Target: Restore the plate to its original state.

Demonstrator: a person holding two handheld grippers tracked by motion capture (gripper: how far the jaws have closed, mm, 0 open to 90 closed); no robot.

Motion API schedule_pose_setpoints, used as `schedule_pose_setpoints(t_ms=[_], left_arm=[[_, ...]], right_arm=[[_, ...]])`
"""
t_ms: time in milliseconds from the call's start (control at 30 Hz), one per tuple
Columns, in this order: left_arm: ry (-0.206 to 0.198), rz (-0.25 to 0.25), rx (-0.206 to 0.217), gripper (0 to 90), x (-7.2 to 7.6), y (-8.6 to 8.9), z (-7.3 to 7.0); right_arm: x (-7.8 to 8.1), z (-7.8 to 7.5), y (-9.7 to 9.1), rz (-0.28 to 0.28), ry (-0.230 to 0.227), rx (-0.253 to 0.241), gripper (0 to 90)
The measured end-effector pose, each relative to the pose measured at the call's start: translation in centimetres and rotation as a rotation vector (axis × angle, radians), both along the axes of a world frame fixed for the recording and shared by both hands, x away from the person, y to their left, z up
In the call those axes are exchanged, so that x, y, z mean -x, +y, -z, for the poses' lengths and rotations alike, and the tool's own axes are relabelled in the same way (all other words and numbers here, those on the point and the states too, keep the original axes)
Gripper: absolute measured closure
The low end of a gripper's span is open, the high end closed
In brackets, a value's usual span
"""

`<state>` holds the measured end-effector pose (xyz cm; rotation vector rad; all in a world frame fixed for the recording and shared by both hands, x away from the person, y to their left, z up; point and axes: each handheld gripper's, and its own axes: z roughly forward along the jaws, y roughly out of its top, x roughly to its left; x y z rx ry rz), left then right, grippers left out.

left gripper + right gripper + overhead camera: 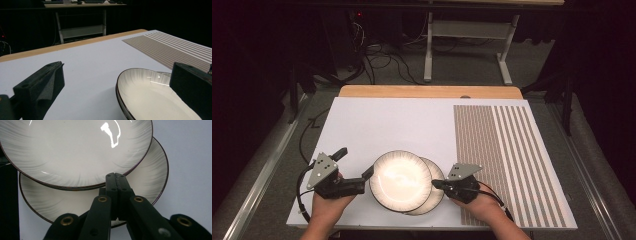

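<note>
Stacking looks half done to my eye: the upper plate (400, 179) lies on the lower plate (433, 192), off-centre, at the near edge of the white table (387, 120), so squaring them remains. My left gripper (357, 167) stands wide apart, one jaw at the upper plate's rim. My right gripper (114, 177) is closed, empty, over the lower plate, tip touching the upper rim.

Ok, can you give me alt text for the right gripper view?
The right claw, jaws shut together, rests over the lower plate with its tip at the rim of the upper plate. Both white plates have dark rims and lie overlapped on the white table surface.
</note>
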<state>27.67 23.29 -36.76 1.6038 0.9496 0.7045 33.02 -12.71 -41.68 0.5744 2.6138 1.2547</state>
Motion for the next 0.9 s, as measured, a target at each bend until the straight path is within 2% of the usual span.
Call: schedule_pose_setpoints(t_ms=[900], left_arm=[[-0.006,-0.006,0.006,0.0,0.03,0.2,0.02]], right_arm=[[0.02,0.01,-0.06,0.005,0.003,0.002,90.0]])
